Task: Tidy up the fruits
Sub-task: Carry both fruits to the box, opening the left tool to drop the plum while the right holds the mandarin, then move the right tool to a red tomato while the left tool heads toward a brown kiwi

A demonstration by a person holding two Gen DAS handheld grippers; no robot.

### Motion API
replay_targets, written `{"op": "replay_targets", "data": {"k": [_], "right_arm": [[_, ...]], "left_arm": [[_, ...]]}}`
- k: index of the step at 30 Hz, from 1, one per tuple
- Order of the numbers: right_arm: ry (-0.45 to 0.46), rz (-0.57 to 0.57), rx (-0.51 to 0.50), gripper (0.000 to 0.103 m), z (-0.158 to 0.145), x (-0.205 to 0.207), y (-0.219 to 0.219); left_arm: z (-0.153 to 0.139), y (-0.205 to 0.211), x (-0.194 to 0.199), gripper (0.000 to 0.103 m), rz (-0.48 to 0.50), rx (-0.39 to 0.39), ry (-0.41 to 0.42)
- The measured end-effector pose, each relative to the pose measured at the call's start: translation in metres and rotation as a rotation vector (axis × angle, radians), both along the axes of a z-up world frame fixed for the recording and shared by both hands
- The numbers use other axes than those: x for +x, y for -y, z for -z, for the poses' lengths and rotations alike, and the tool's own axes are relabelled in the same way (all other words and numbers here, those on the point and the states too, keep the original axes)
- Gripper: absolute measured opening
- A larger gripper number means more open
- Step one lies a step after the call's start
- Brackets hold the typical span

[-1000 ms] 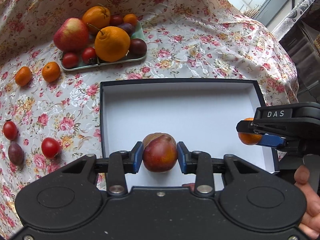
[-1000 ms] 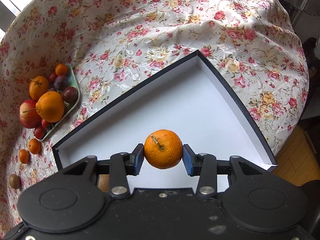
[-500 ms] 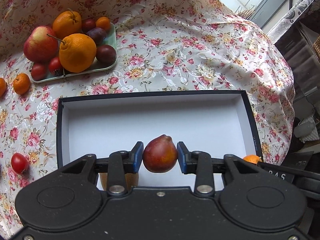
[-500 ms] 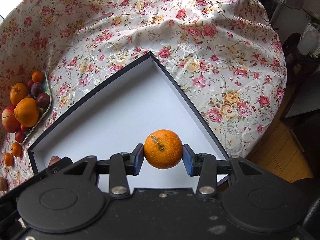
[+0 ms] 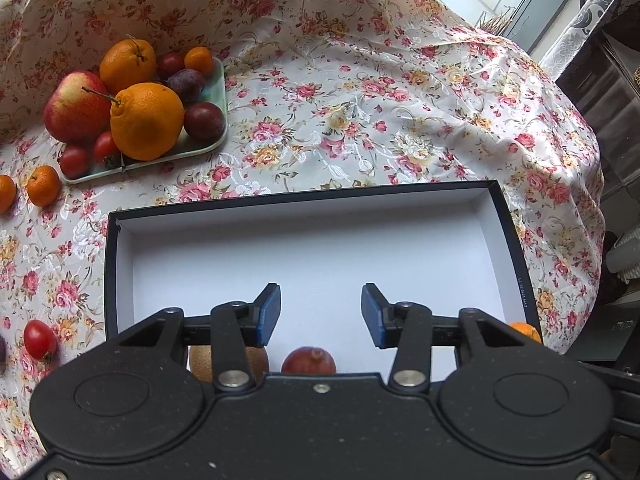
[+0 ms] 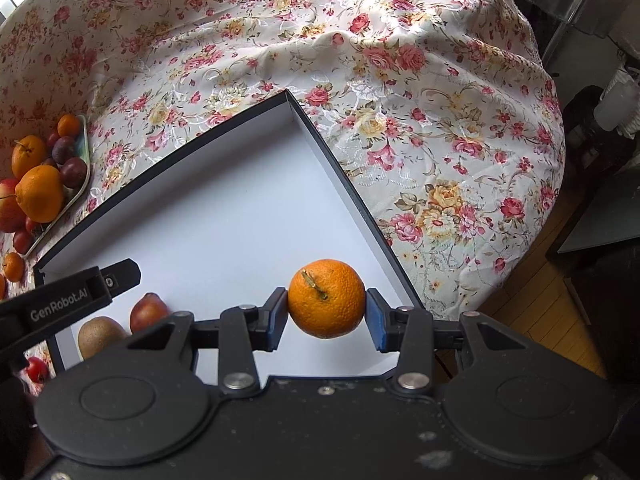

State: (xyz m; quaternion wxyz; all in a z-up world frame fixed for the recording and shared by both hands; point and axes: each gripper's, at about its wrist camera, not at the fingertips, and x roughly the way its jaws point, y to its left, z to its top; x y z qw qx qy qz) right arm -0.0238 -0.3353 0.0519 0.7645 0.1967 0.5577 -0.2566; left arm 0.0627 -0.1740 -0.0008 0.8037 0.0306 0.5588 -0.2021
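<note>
Floral cloth (image 5: 360, 92) in pink and cream covers the whole table and hangs over its edge. On it lies a wide, shallow box (image 5: 516, 248) with dark walls and a white floor, its near end under both sets of tongs. Well to the left of the box stands a pale green tray (image 5: 218, 92) heaped with fruit: a red apple (image 5: 74, 108), two big oranges, dark plums and small tomatoes. A few small mandarins (image 5: 43, 185) and a tomato (image 5: 39, 339) lie loose on the cloth beside the tray and the box.

The left tongs (image 5: 320, 314) have just been opening; their blue pads stand apart with nothing between them. Below them a red plum (image 6: 147, 312) rests on the box floor at the near wall, just beside a brown kiwi (image 6: 100, 336).

The right tongs (image 6: 326, 314) are clamped on a small orange (image 6: 326, 298), stem upward, held above the box near its right wall.
</note>
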Motion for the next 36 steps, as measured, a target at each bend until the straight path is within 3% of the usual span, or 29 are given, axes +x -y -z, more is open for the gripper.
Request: {"op": "replay_targets", "data": {"k": [9,15,21,36], "right_arm": [[0.002,0.025,0.034,0.044,-0.001,0.0,-0.003],[0.055,0.1,0.054,0.042,-0.009,-0.006,0.006],[0.063,0.098,0.066,0.042,-0.015,0.0,-0.002],[0.039,0.068,0.08,0.042,-0.013,0.042,-0.061]], "left_arm": [[0.004,-0.01,0.008,0.057,-0.038,-0.008,-0.033],[0.001,-0.011,0.006,0.057,-0.027,0.001,-0.021],[-0.002,-0.02,0.004,0.057,-0.018,0.035,0.007],[-0.015,-0.096,0.026,0.057,-0.117,0.124,0.045]]}}
